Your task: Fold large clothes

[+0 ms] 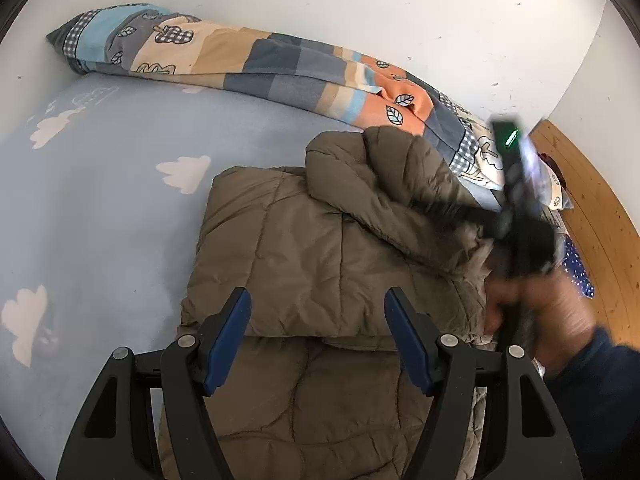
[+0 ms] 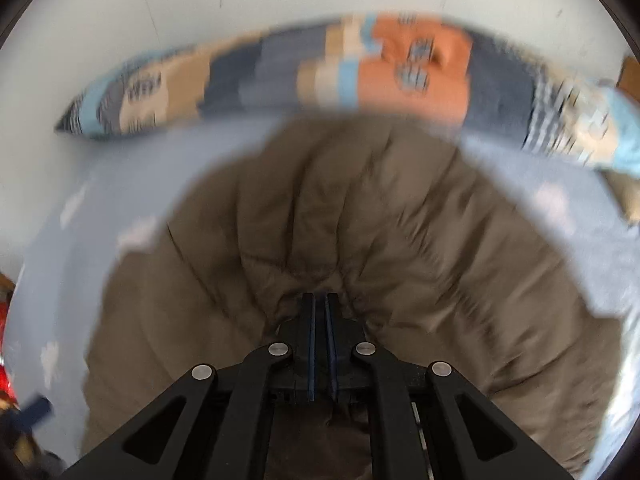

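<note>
olive-brown quilted jacket (image 1: pixel 320 248) lying on a pale blue sheet (image 1: pixel 120 208) showing white clouds; a patchwork duvet (image 1: pixel 248 60) displaying blue, beige, orange and leaf prints.

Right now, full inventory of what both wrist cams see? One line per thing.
olive-brown quilted puffer jacket: 1, olive-brown, partly folded on the bed sheet, under both tongs
light blue bed sheet with white clouds: 1, blue and white, beneath the jacket
patchwork leaf-print duvet: 1, blue, beige, orange, bunched along the wall
white wall: 1, white, behind the bed
wooden floor: tan, far right
left tongs: 1, black, blue pads, open above the jacket
right tongs: 1, black, shut; whether fabric is pinched is unclear
hand: 1, dark blue sleeve, holding the right tongs
</note>
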Available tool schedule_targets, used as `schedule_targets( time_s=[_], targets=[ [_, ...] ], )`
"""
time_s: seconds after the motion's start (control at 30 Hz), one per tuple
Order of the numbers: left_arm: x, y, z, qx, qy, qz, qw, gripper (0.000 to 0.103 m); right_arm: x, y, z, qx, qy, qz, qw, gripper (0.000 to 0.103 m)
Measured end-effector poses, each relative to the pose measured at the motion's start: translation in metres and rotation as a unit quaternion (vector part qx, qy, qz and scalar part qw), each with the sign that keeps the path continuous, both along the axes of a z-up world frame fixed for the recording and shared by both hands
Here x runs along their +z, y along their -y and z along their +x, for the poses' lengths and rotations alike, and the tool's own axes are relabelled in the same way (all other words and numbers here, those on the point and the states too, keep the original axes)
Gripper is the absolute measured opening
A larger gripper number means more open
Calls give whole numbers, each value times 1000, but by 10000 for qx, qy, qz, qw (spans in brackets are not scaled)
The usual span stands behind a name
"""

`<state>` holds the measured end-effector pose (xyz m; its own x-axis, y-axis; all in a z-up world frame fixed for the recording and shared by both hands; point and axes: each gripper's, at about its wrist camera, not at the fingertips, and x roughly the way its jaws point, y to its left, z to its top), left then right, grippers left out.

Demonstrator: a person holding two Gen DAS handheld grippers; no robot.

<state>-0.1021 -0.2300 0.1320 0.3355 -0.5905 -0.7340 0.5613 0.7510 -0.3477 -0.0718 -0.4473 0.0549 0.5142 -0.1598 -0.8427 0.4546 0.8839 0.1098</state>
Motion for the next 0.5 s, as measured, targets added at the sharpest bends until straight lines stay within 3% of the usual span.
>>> schedule_targets(
  time_s=[0.07,0.17,0.27,0.37,0.4,0.43,0.5],
  targets=[
    [-1,0,1,-18,-50,-20,10000,68,-19,-2,-2,24,-164,-62,9998,5],
    [-3,1,0,-43,-72,-11,10000,68,-16,1,-5,-38,-124,51,9999,5],
    [-4,1,-1,-65,-71,3,10000,68,13,-2,-6,41,151,34,9999,5],
    [-3,1,-1,-8,-63,-21,10000,68,47,-1,0,55,529,-337,9980,7],
    [-3,1,0,13,-71,-18,10000,68,57,2,4,2,658,-441,9969,12],
    [-4,2,-1,17,-79,-4,10000,68,62,7,10,-56,717,-471,9963,24],
    [-5,3,-1,-3,-66,53,10000,68,61,14,25,-73,760,-362,9964,33]
  ],
)
